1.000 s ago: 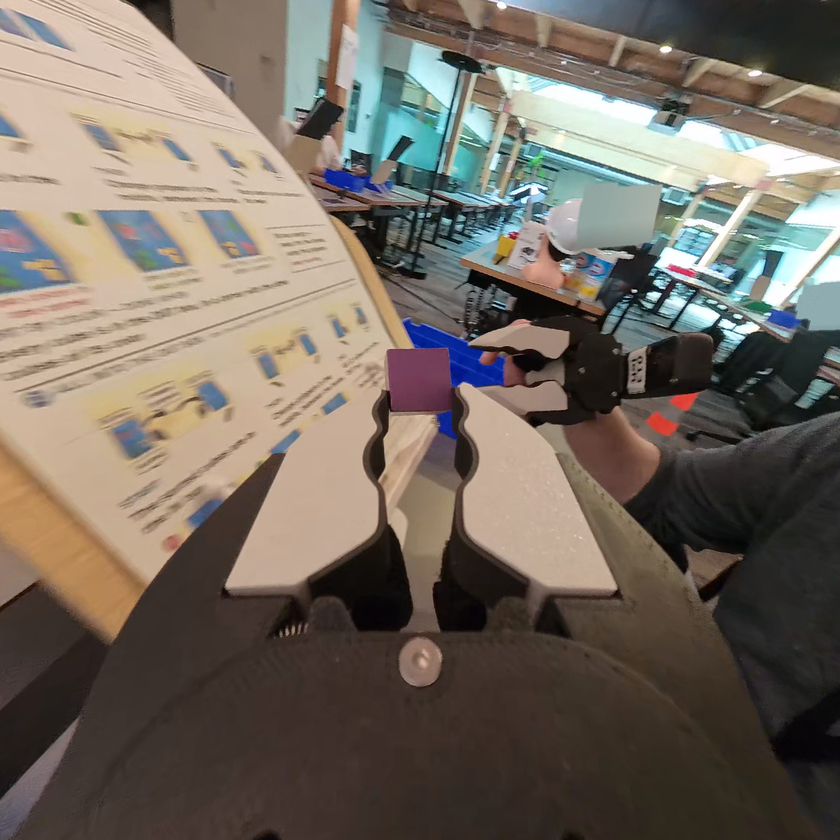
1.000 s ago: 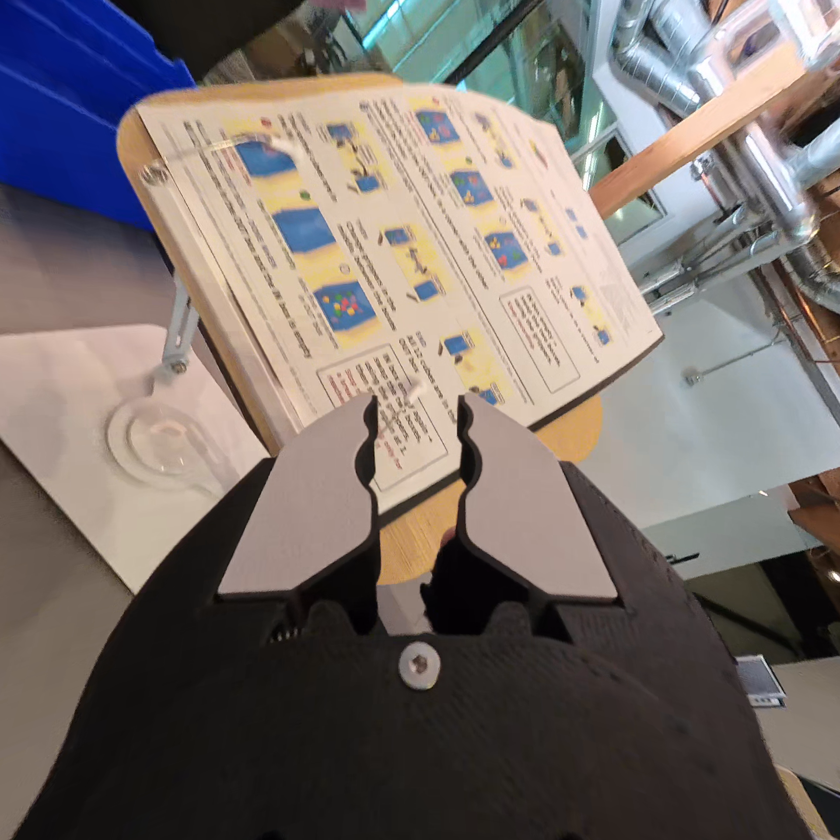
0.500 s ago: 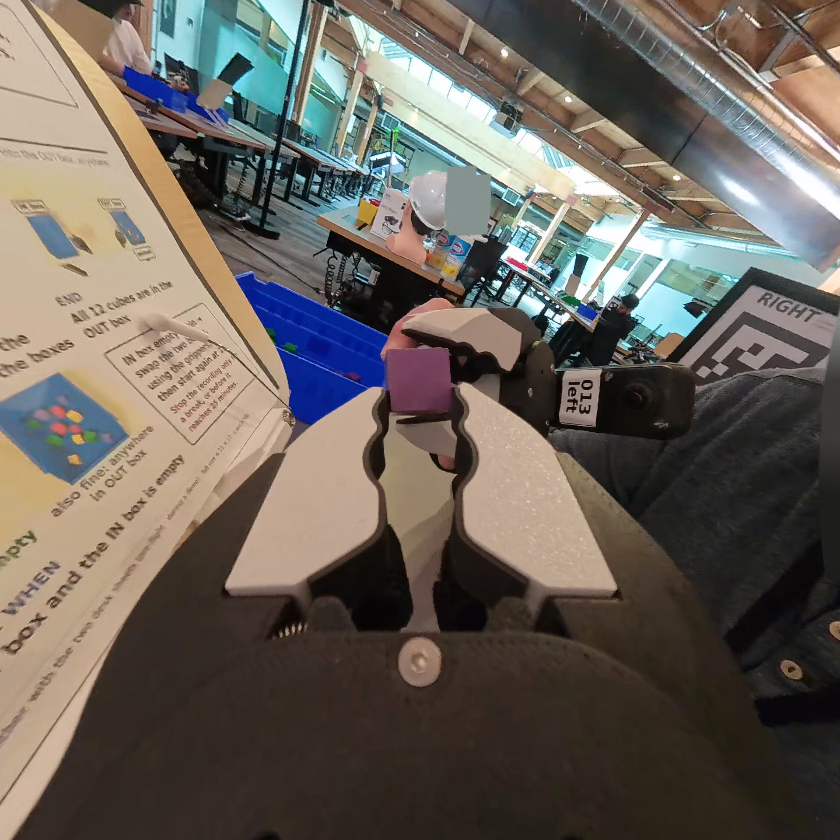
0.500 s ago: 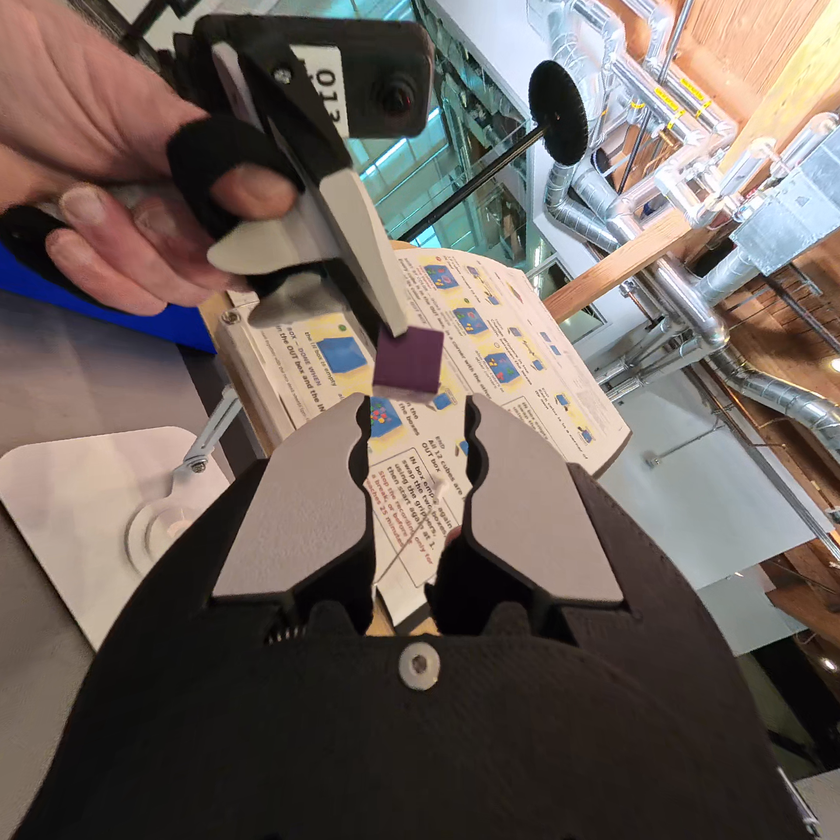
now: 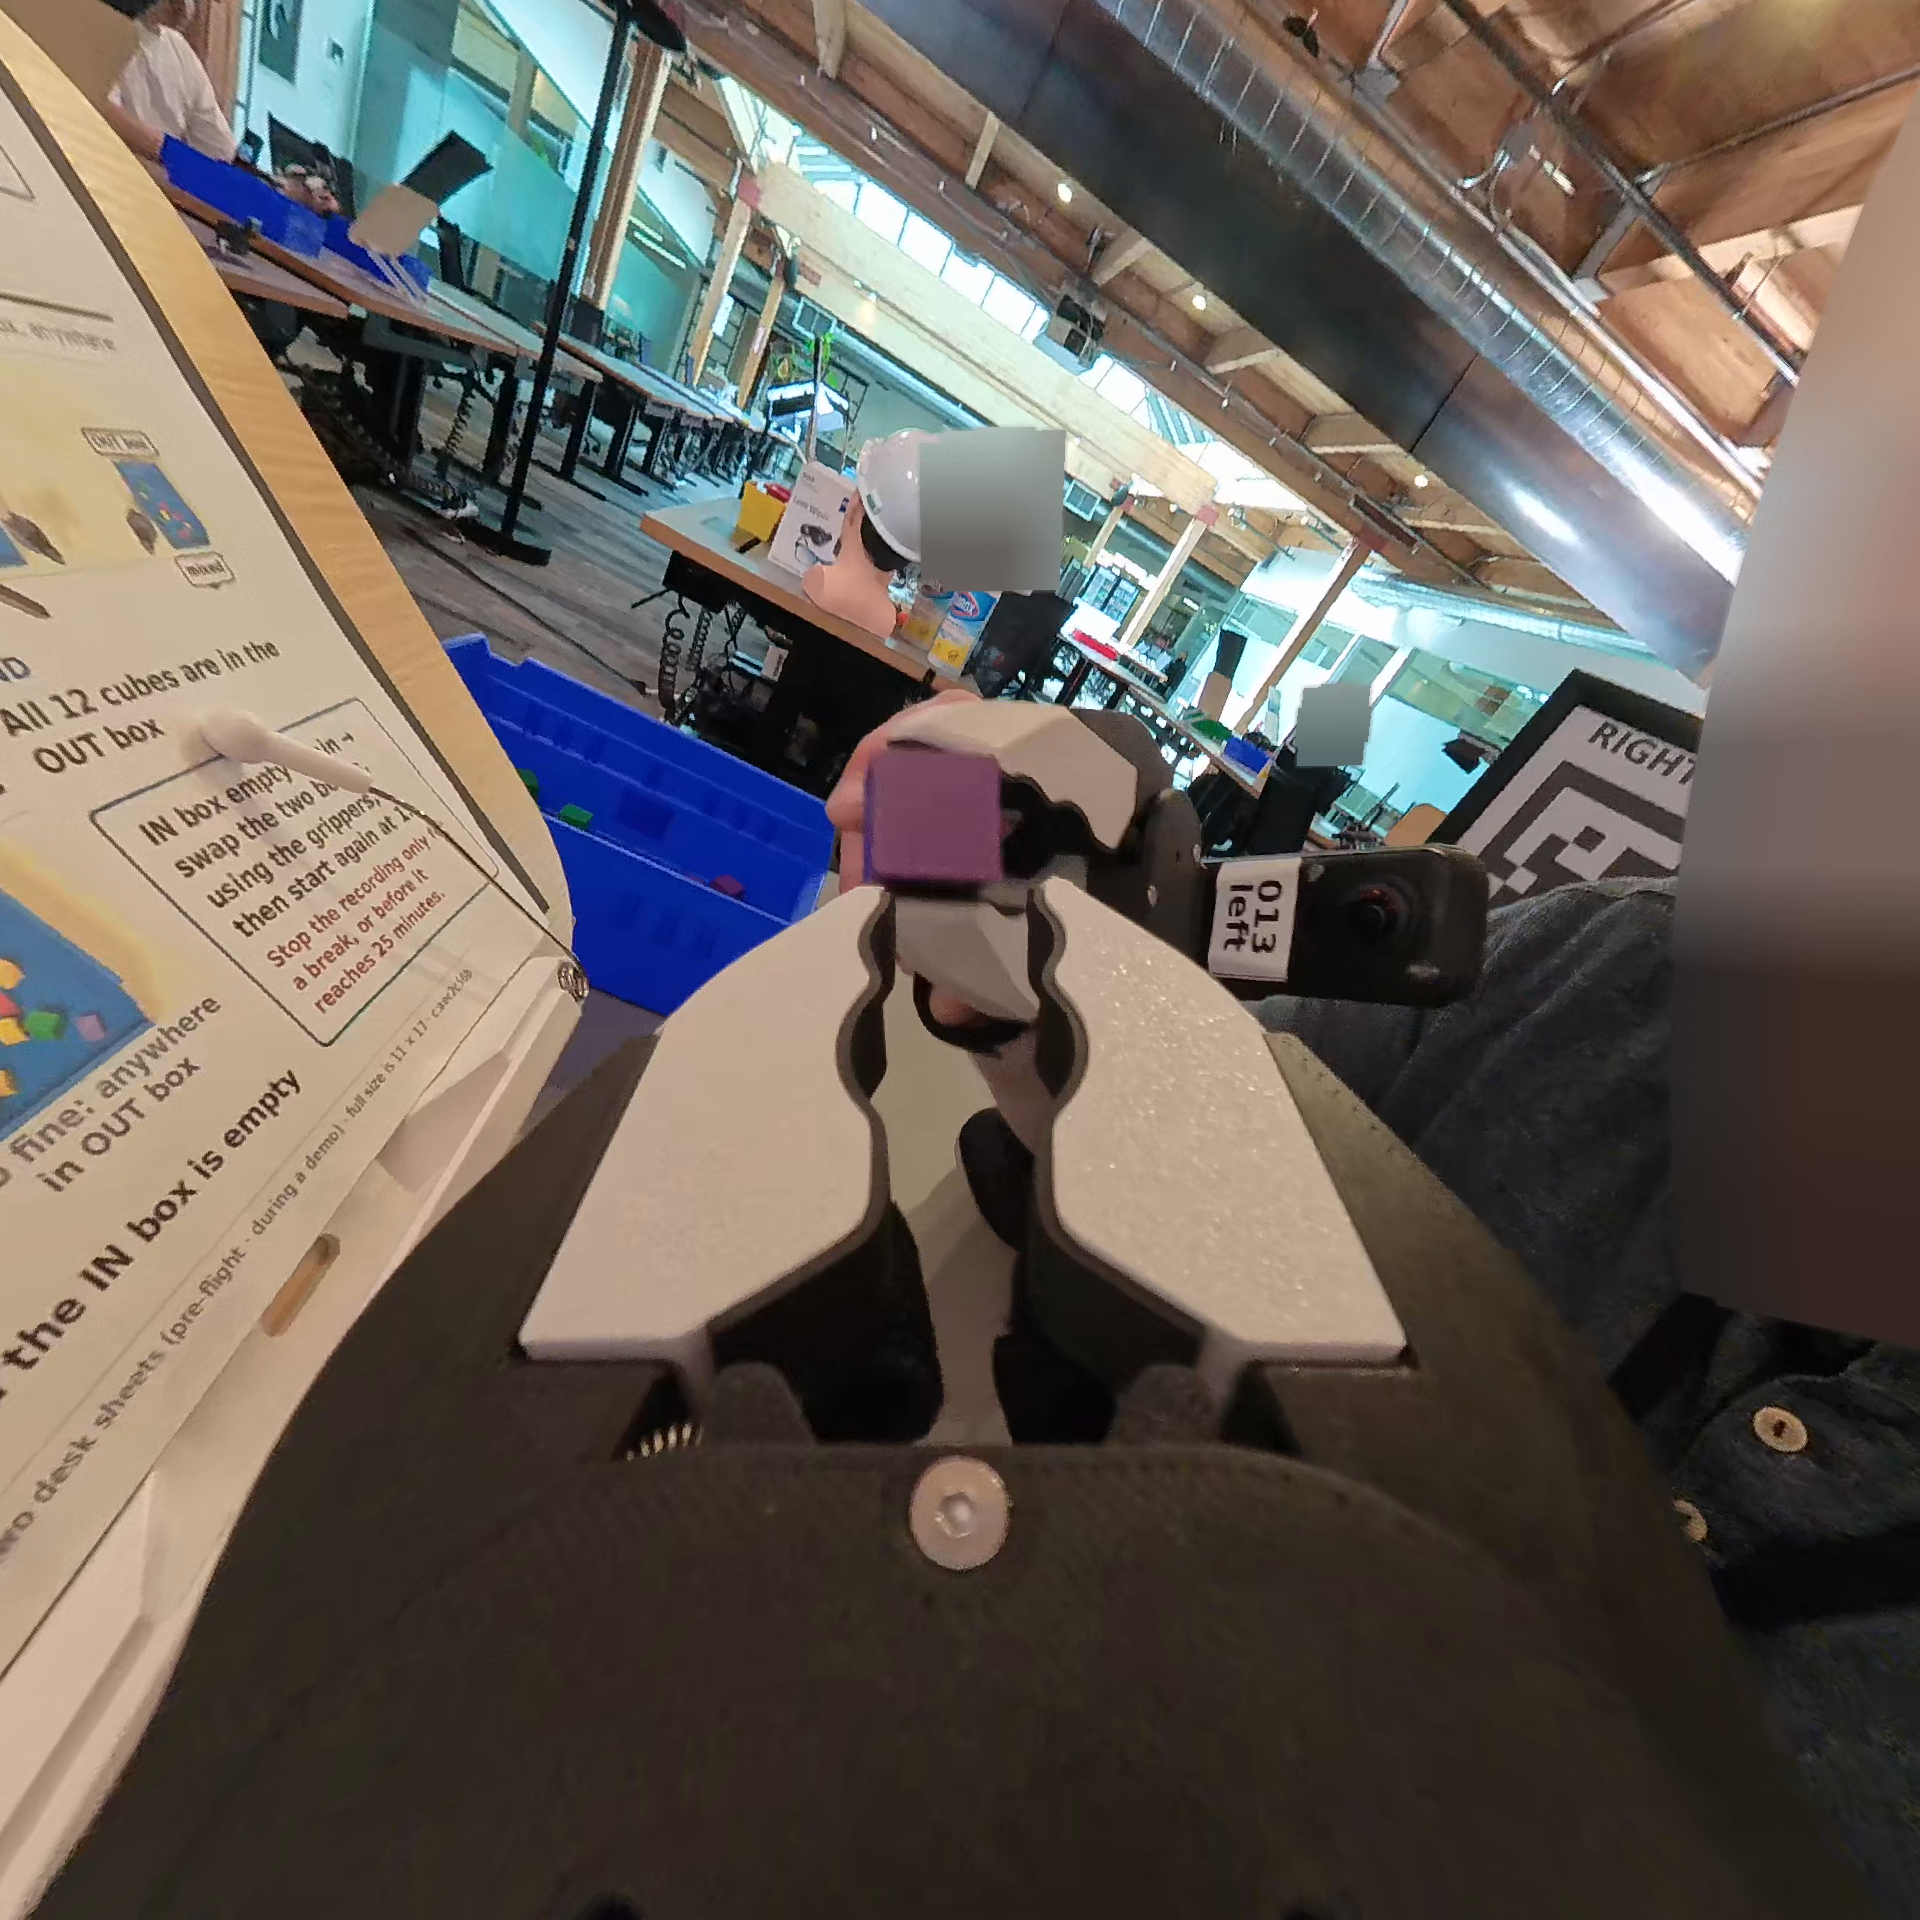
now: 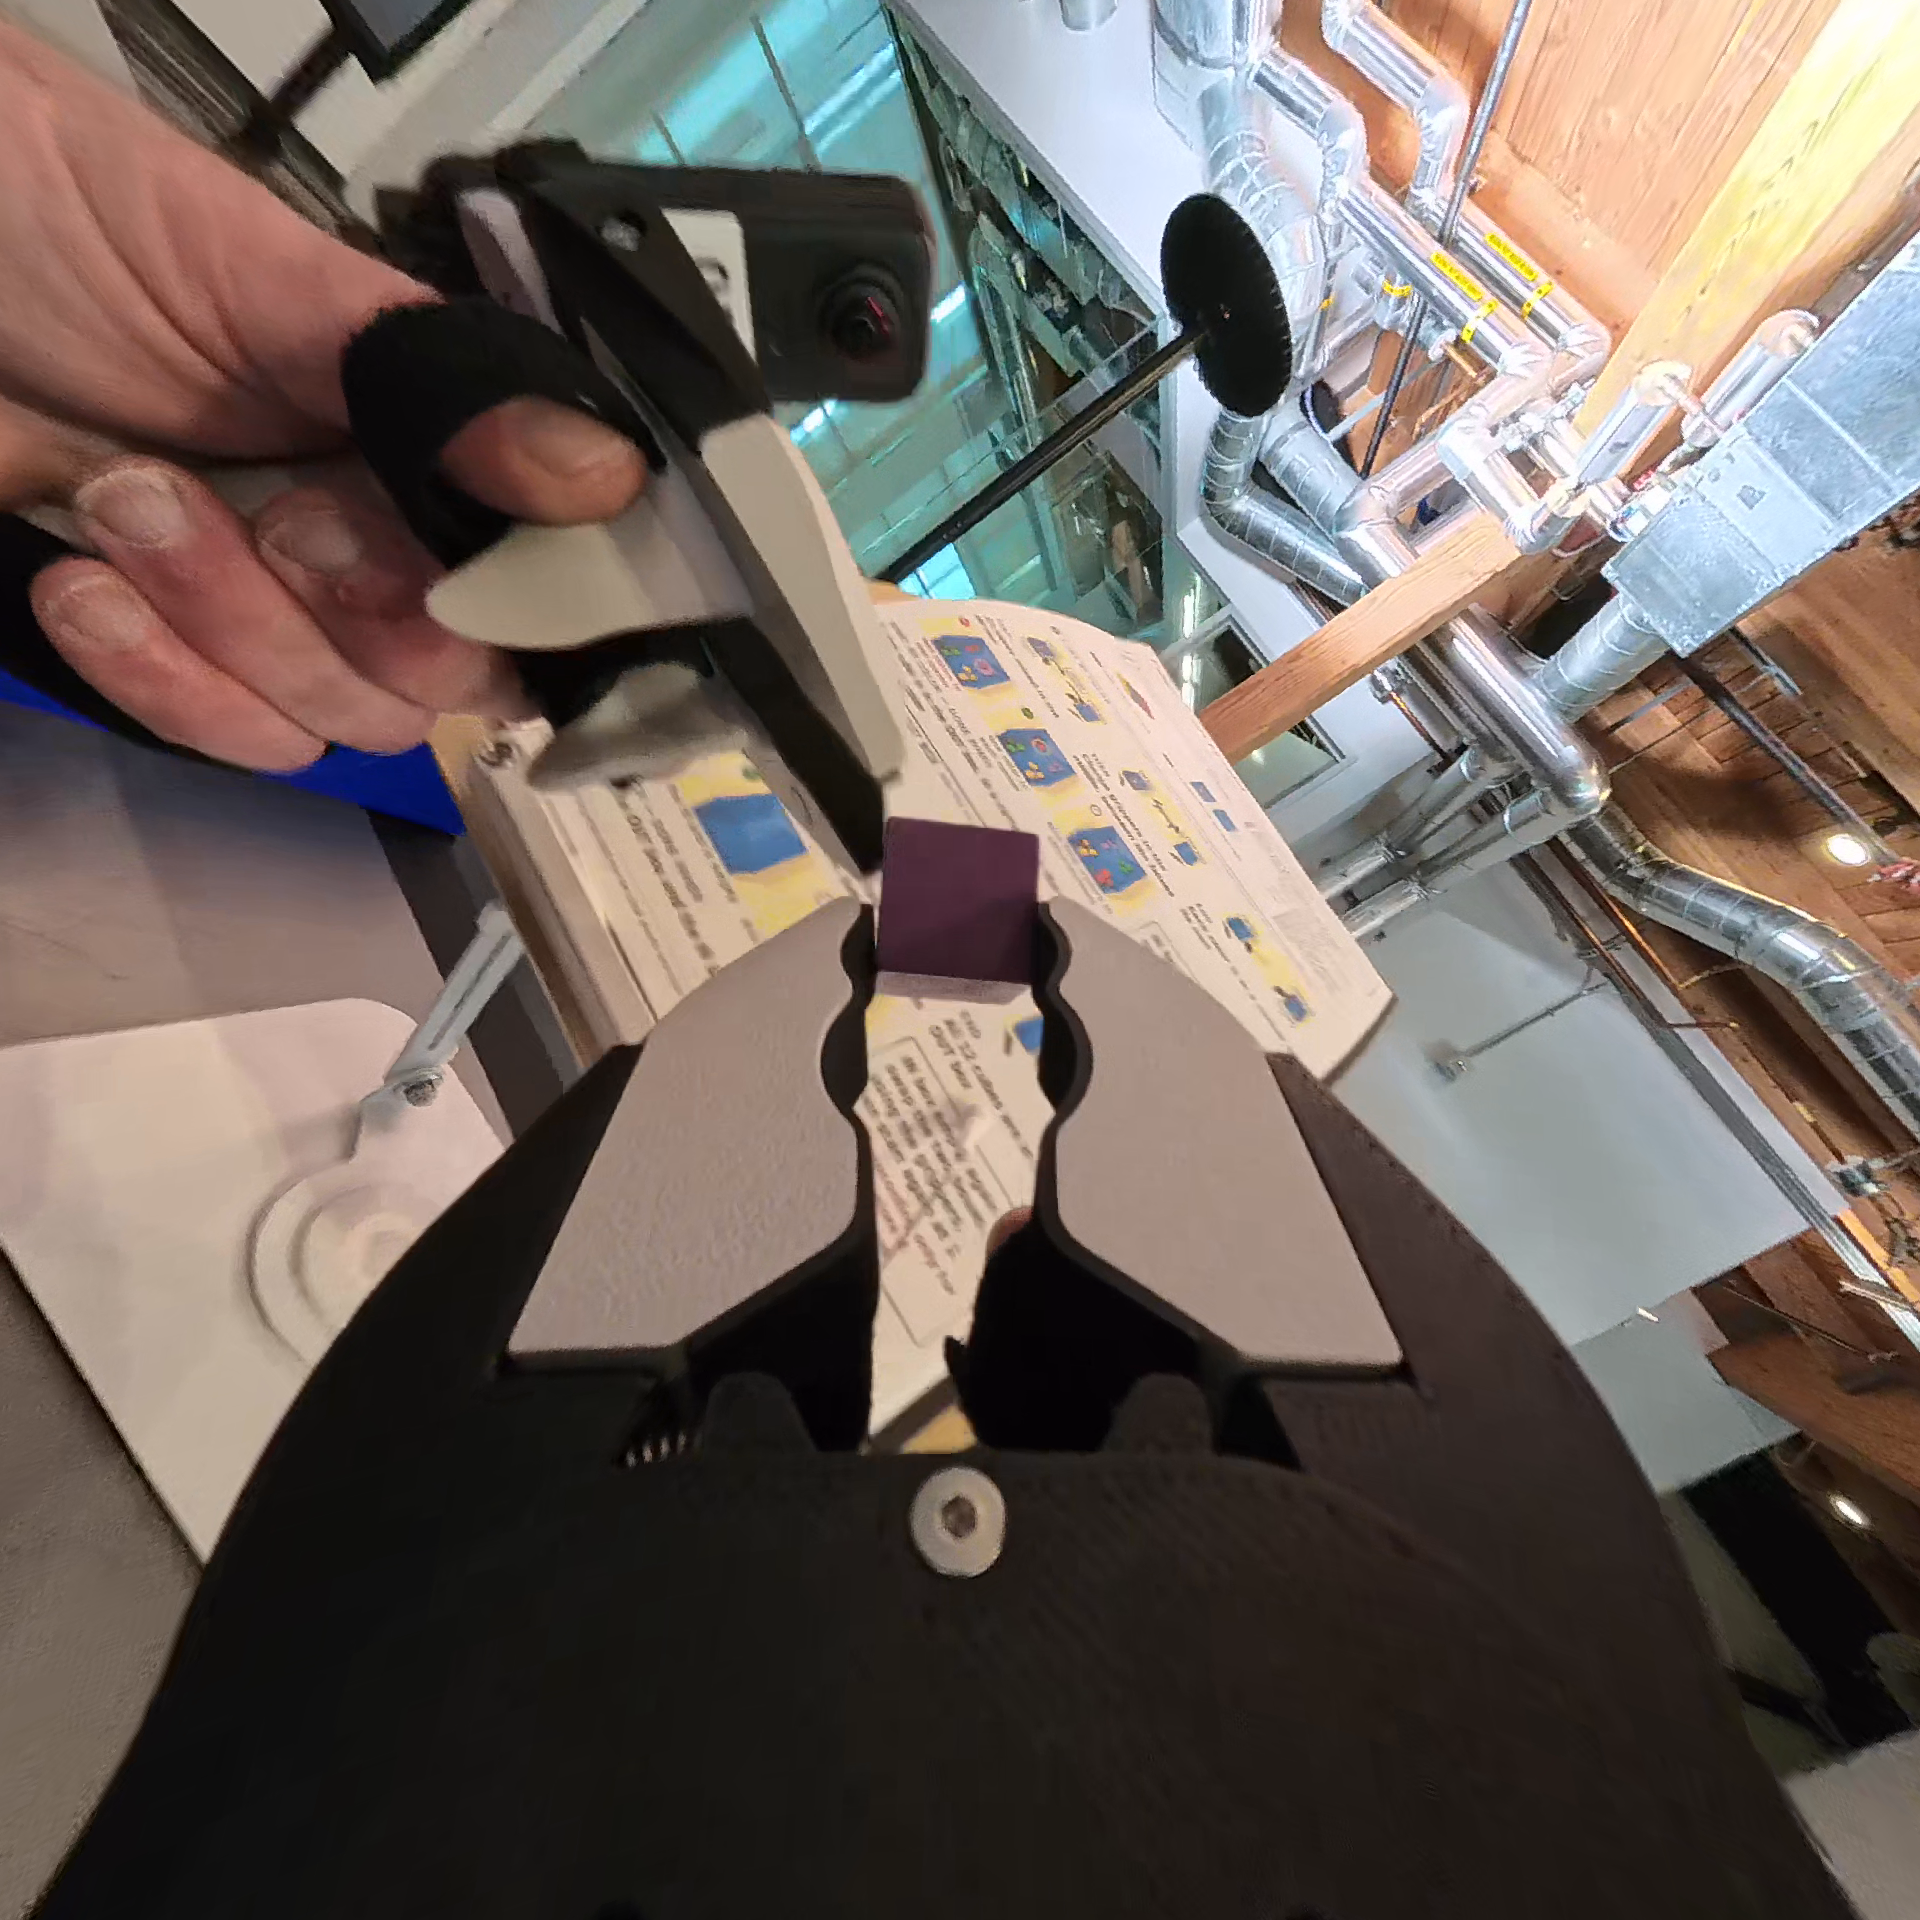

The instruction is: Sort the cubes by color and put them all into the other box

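Fingers (image 6: 727,1091) of the right gripper (image 6: 956,914) are pressed on both sides of a purple cube (image 6: 958,904), held in mid-air just past the parted left gripper (image 5: 961,904); a skewed pull could drop it; the instruction board (image 6: 1143,831) is crowded close behind, the blue box (image 5: 665,831) beyond.

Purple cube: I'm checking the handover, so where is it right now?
In the right wrist view, the purple cube sits between the right gripper's fingertips, with the left gripper's finger at its upper-left corner and the instruction board behind.
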Motion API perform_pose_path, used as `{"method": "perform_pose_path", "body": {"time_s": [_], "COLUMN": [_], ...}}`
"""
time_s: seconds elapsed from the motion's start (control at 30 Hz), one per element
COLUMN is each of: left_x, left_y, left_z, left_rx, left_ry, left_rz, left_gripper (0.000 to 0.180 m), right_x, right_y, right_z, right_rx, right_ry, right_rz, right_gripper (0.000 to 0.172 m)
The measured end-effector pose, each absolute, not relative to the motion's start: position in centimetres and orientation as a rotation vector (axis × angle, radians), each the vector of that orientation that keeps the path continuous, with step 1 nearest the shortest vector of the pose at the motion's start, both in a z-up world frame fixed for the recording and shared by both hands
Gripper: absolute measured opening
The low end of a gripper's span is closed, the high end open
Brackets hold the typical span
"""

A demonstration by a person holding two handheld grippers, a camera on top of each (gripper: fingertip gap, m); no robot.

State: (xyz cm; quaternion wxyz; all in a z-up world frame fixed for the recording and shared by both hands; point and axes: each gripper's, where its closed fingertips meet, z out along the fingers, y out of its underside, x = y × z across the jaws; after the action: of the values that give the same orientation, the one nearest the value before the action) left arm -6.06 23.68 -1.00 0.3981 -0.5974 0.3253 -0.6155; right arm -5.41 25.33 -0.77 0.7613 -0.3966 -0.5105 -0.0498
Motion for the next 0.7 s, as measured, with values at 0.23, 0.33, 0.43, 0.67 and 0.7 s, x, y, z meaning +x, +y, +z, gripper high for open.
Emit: {"method": "perform_pose_path", "body": {"time_s": [0.23, 0.33, 0.43, 0.67, 0.7], "left_x": [-8.1, -7.8, -7.4, -6.9, -6.9], "left_y": [24.7, 24.4, 24.5, 24.6, 24.6], "left_z": [0.0, -0.2, -0.9, -1.6, -1.6], "left_rx": [-1.474, -1.479, -1.504, -1.514, -1.514], "left_ry": [0.785, 0.816, 0.841, 0.855, 0.854], "left_rz": [-1.433, -1.424, -1.386, -1.402, -1.406], "left_gripper": [0.0, 0.0, 0.0, 0.0, 0.0], "right_x": [7.2, 16.0, 22.9, 32.1, 32.7], "right_y": [34.1, 37.1, 37.5, 34.9, 34.7], "right_z": [-0.8, -4.9, -9.7, -19.4, -20.5], "right_rx": [-1.223, -1.57, -1.905, -2.476, -2.531], "right_ry": [-1.096, -1.141, -1.149, -1.167, -1.162], "right_rz": [-0.423, -0.524, -0.52, -0.5, -0.478], "right_gripper": [0.029, 0.029, 0.029, 0.029, 0.029]}}
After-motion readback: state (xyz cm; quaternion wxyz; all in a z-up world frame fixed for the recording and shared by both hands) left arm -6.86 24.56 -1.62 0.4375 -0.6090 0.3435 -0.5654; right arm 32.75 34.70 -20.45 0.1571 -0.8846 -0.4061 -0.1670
